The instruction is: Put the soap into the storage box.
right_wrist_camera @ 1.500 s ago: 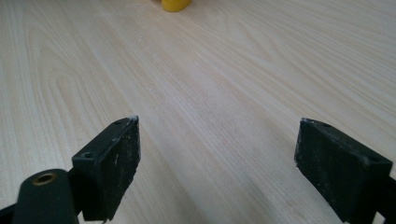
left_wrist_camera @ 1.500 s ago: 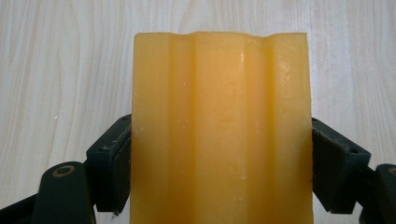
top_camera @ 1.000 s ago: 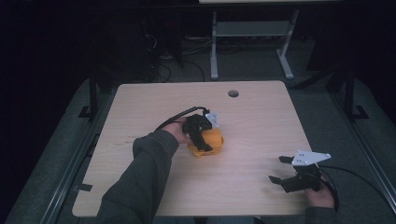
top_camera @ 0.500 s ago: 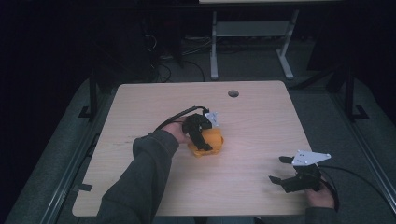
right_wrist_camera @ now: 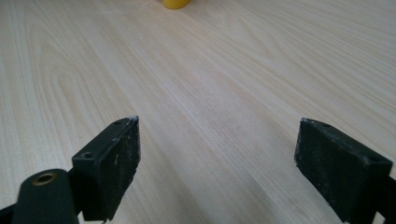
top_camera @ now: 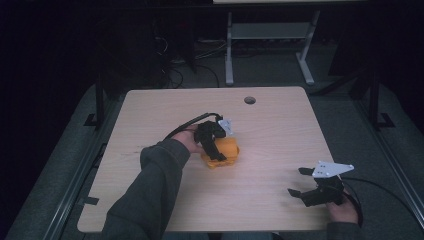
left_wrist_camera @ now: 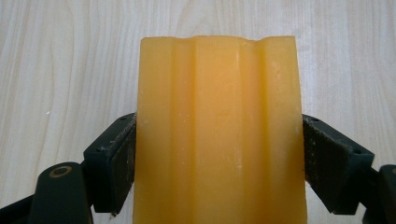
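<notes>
An orange ribbed block (top_camera: 226, 152) lies near the middle of the wooden table (top_camera: 270, 125). My left gripper (top_camera: 216, 150) comes down on it from above. In the left gripper view its two black jaws press the sides of the orange block (left_wrist_camera: 219, 130), so the left gripper (left_wrist_camera: 218, 154) is shut on it. My right gripper (top_camera: 301, 183) rests near the table's front right edge, a hand behind it. In the right gripper view the right gripper (right_wrist_camera: 217, 163) has its jaws wide apart over bare wood, and a bit of the orange block (right_wrist_camera: 176, 3) shows at the top edge.
A round cable hole (top_camera: 249, 100) sits near the table's far edge. Beyond the table stands a white metal frame (top_camera: 270, 35) on a dark floor. Black cables trail from both grippers.
</notes>
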The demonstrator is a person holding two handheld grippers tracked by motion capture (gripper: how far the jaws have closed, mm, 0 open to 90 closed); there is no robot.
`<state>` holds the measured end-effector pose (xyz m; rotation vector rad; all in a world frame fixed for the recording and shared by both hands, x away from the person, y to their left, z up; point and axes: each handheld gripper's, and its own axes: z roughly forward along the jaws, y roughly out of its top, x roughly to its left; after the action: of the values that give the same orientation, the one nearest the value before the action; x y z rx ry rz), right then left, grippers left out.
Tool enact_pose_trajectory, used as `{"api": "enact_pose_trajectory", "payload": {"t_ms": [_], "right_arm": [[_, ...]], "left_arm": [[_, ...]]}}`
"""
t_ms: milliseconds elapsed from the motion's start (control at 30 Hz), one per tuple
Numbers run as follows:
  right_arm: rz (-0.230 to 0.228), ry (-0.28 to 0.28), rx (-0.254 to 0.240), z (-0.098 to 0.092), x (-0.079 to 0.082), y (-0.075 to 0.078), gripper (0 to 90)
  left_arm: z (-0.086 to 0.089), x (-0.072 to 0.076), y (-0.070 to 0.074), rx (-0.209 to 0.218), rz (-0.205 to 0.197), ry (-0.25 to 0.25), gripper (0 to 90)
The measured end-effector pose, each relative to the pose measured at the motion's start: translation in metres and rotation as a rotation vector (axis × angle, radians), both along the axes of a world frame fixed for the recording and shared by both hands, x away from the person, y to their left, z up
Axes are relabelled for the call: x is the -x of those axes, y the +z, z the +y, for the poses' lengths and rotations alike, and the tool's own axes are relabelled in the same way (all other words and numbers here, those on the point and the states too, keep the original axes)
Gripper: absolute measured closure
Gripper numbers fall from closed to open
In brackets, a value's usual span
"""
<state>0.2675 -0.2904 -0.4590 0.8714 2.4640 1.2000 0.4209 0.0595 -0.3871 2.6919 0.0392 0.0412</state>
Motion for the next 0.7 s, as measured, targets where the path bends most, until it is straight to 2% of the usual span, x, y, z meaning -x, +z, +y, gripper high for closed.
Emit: {"api": "enact_pose_trajectory", "payload": {"t_ms": [433,700], "right_arm": [[-0.005,-0.001,0.0,0.0,0.0,0.0,13.7],[-0.003,-0.008,-0.002,-0.001,0.0,0.0,13.7]], "left_arm": [[0.006,0.003,0.008,-0.002,-0.024,0.004,19.7],[0.013,0.007,0.016,0.015,-0.04,0.013,19.8]]}}
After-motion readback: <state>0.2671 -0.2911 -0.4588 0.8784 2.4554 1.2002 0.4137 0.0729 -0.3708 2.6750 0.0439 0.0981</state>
